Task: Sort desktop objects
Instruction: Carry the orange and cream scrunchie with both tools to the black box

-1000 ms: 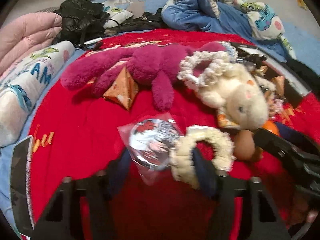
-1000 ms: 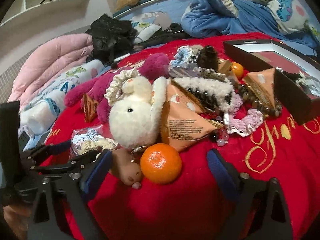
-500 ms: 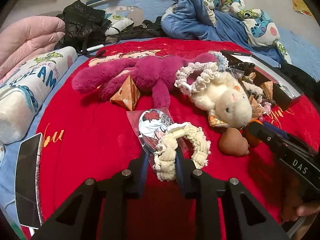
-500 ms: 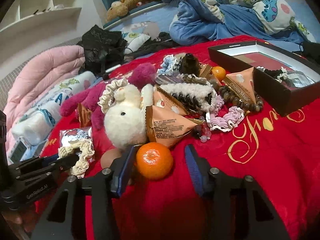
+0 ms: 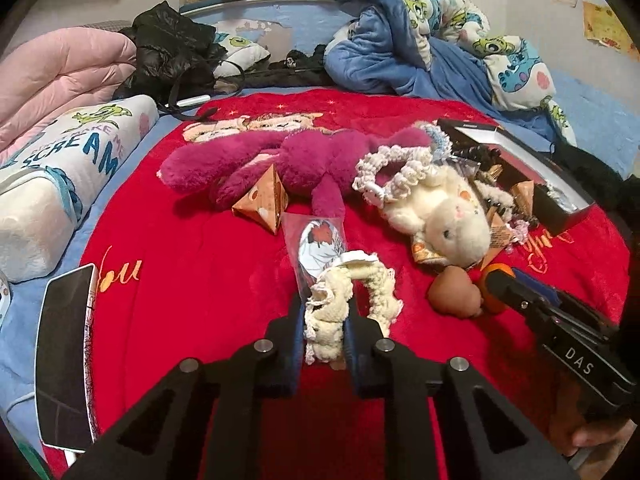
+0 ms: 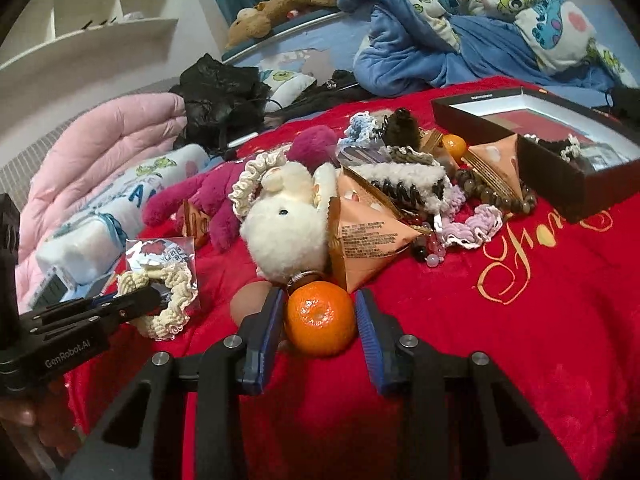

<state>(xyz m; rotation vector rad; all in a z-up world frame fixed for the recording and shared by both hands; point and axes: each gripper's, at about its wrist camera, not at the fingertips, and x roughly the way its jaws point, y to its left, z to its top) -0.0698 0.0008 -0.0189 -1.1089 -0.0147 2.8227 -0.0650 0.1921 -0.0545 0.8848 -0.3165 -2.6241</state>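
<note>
Here the left gripper (image 5: 323, 322), marked "GenRobot.AI", is closing on a cream scrunchie (image 5: 348, 300) and the right gripper (image 6: 320, 320), marked "DAS", on an orange (image 6: 320, 318); both lie on the red blanket (image 6: 520, 340) just before the white plush (image 6: 286, 228), beside a "SCREAM" pillow (image 5: 72, 168).

A bed (image 5: 280, 4) is seen at the back, heaped with blue bedding (image 6: 460, 40); white shelves (image 6: 100, 28) are fixed to the pale wall (image 5: 532, 0).
</note>
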